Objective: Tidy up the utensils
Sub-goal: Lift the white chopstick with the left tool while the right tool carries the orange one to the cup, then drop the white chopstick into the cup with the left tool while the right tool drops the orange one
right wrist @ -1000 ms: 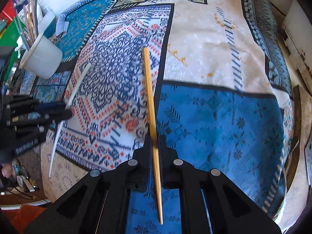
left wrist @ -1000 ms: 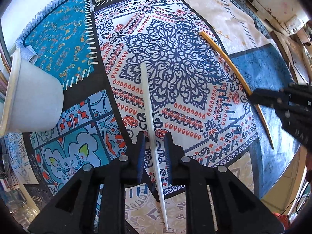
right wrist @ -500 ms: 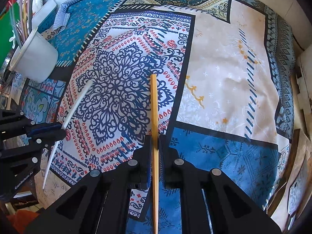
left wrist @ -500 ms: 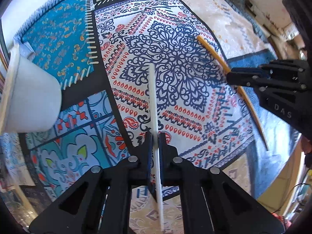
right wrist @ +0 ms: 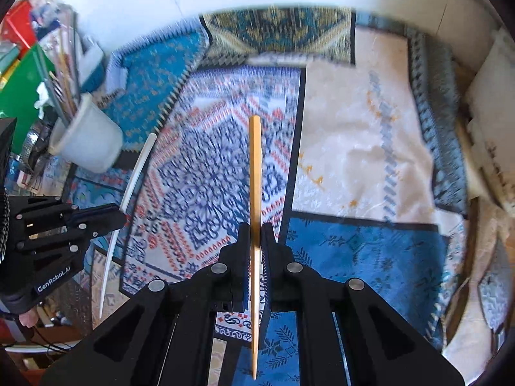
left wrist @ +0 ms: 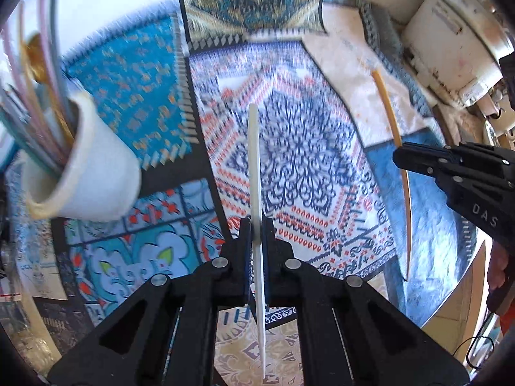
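A white chopstick (left wrist: 255,167) is pinched in my left gripper (left wrist: 256,228), which is shut on it above the patterned cloth (left wrist: 305,167). My right gripper (right wrist: 256,234) is shut on a yellow wooden chopstick (right wrist: 255,173), also held off the cloth. Each gripper shows in the other's view: the right gripper (left wrist: 402,157) at the right edge with the yellow chopstick (left wrist: 391,112), the left gripper (right wrist: 119,215) at the left edge with the white chopstick (right wrist: 136,170). A white cup (left wrist: 93,173) holding several utensils stands at the left.
The white cup (right wrist: 90,141) sits at the cloth's left edge, with green and red boxes (right wrist: 22,74) behind it. A white appliance (left wrist: 450,32) stands at the far right of the left wrist view. A white wall rises behind the cloth.
Both grippers have risen with their chopsticks, which were lying on the cloth. The left jaws closed onto the white chopstick. The cup's utensils have come into view.
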